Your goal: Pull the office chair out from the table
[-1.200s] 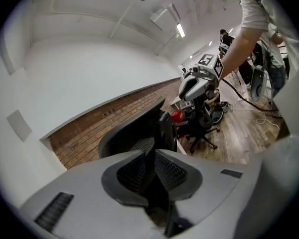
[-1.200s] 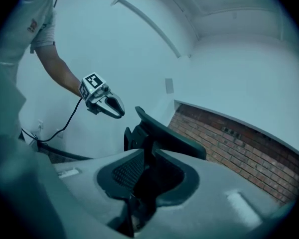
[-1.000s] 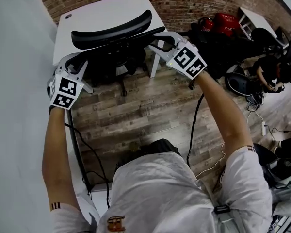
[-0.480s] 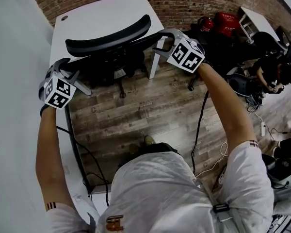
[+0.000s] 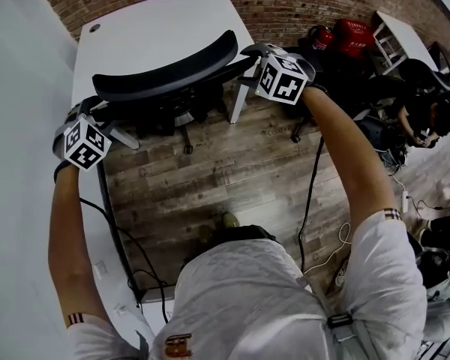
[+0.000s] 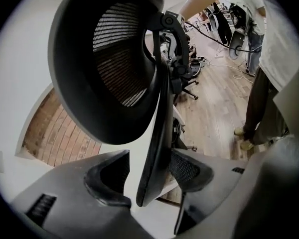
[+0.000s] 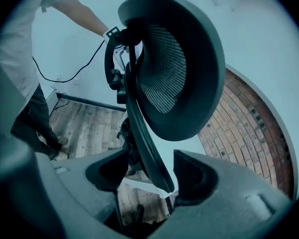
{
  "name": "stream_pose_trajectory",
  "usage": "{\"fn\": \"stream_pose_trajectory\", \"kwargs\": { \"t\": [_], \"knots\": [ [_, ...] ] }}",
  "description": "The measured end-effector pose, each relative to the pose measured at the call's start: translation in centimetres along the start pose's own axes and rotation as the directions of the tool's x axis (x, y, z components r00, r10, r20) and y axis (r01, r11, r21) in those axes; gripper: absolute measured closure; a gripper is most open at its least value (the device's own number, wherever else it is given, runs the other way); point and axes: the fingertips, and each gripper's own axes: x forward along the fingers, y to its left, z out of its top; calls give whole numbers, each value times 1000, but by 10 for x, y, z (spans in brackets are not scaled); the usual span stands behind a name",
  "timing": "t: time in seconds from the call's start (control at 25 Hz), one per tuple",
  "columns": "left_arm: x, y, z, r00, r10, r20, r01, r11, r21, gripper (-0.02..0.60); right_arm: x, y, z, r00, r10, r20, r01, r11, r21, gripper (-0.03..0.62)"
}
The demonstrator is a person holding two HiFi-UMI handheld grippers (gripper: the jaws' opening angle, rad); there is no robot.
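A black office chair [image 5: 165,73] with a mesh headrest stands tucked against the white table [image 5: 157,21]. My left gripper [image 5: 92,111] is at the left end of the chair's back and my right gripper [image 5: 249,52] at the right end. In the left gripper view the back's thin black edge [image 6: 157,133] runs between the jaws of the left gripper [image 6: 149,171], with the headrest [image 6: 89,68] above. The right gripper [image 7: 149,171] straddles the opposite edge [image 7: 144,138] in the same way. Both pairs of jaws have just been opening and stand wide, not clamped.
A brick wall [image 5: 300,6] runs behind the table. Black cables [image 5: 307,193] trail over the wooden floor [image 5: 225,171]. Red bags [image 5: 345,36] and dark gear lie at the right, where another person [image 5: 427,115] sits. A white wall [image 5: 15,201] is at the left.
Both grippers have gone forward to the ends of the chair's back, the left one drifting left. Their jaws have spread wider around the back's edges.
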Motion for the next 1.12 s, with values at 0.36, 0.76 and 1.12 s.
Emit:
{"fn": "stream_pose_trajectory", "kwargs": {
  "t": [0.36, 0.76, 1.12],
  "knots": [
    [34, -12, -15, 987, -133, -86, 139, 988, 62, 334, 45, 3, -10, 989, 126, -82, -134, 986, -99, 326],
    [53, -16, -9, 973, -215, -79, 221, 971, 88, 362, 79, 10, -20, 962, 235, -142, -256, 954, -155, 342],
    [52, -25, -17, 955, -258, -148, 279, 949, 148, 438, 85, 17, -27, 961, 217, -169, -261, 917, -303, 485]
  ]
}}
